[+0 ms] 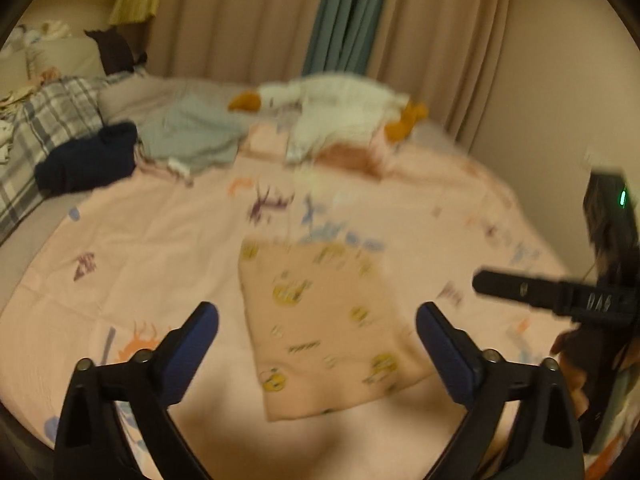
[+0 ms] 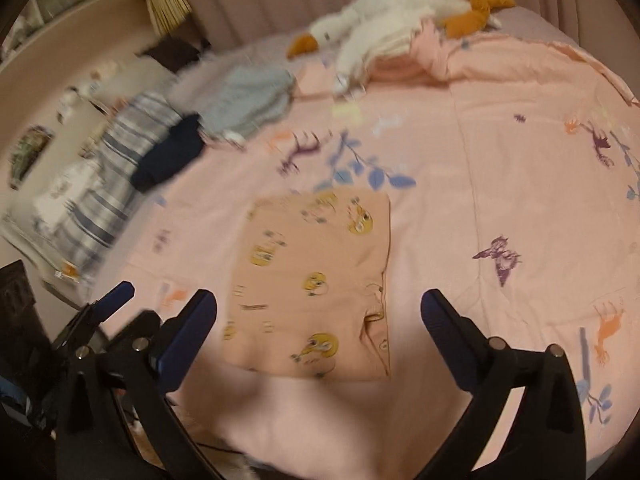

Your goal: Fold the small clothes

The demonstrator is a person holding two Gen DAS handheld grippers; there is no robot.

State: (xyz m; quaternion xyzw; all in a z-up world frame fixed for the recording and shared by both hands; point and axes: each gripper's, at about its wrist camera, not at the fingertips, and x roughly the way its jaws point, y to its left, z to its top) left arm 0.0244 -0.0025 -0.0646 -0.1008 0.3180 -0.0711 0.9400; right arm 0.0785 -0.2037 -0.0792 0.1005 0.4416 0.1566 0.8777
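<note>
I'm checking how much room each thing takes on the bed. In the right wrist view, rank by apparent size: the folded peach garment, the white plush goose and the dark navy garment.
1. Folded peach garment, though it lies nearest the camera, which enlarges it.
2. White plush goose, farther back.
3. Dark navy garment, clearly smallest.

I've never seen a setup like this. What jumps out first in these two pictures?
Probably the peach garment printed with yellow cartoon birds, lying folded in a neat rectangle on the pink bedsheet, just ahead of both claws. The left claw and right claw frame it, both wide open and holding nothing. At the far end of the bed lies a big white plush goose with orange beak and feet.
</note>
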